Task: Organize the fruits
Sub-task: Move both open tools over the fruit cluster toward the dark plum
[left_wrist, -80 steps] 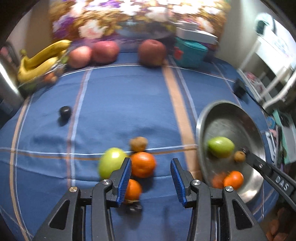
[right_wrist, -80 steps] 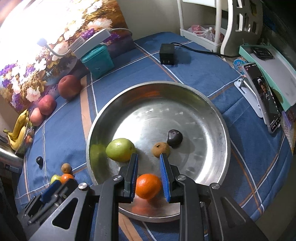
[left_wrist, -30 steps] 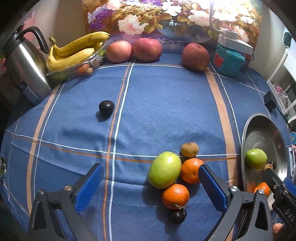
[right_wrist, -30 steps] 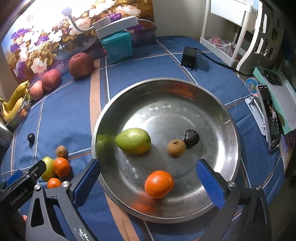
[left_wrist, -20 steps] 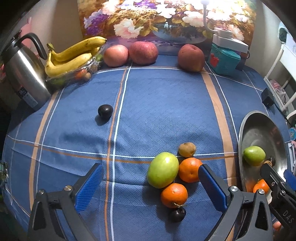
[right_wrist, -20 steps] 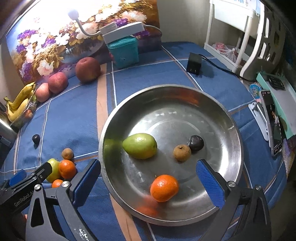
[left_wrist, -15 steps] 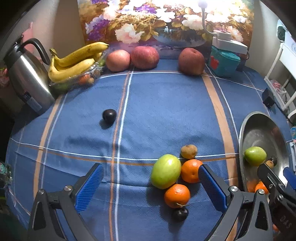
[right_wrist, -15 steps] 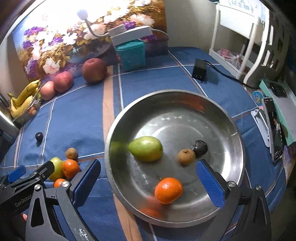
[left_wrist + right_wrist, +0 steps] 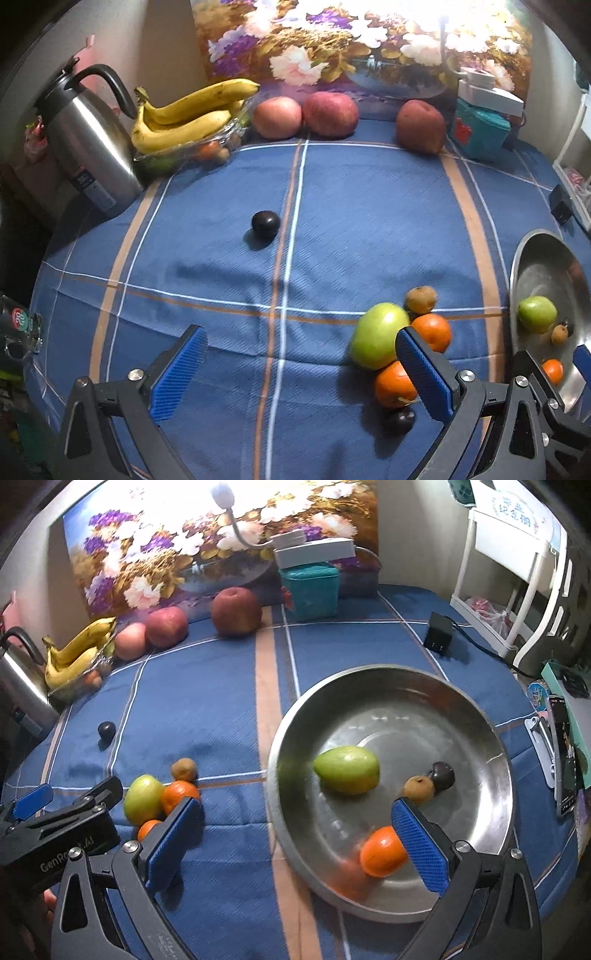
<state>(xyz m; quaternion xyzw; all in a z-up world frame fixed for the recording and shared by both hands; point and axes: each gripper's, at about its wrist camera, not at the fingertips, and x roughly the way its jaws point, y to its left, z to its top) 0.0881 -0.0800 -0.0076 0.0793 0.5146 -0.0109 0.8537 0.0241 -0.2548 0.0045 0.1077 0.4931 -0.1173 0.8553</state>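
Both grippers hang wide apart and empty over the blue striped tablecloth (image 9: 369, 206). The left gripper (image 9: 299, 373) looks across a broad bare stretch of cloth, with only a lone dark plum (image 9: 265, 224) sitting out in the middle. Tight cluster by its right finger: green apple (image 9: 376, 334), two oranges (image 9: 434, 330), a small brown fruit (image 9: 421, 299) at the far side and another dark plum (image 9: 400, 421) nearest the camera, all touching or just beside each other. The right gripper (image 9: 295, 836) straddles the near left rim of the steel basin (image 9: 480, 716), which sits close to the table's right edge. Inside: a green mango (image 9: 347, 770), an orange (image 9: 382, 851) partly behind the blue pad, a brown fruit (image 9: 419, 786) touching a dark plum (image 9: 442, 774). Along the far edge, crowded: kettle (image 9: 88, 147), bananas (image 9: 192, 114), three red apples (image 9: 330, 114), teal box (image 9: 310, 589). A black adapter (image 9: 437, 633) and its cord lie beyond the basin.
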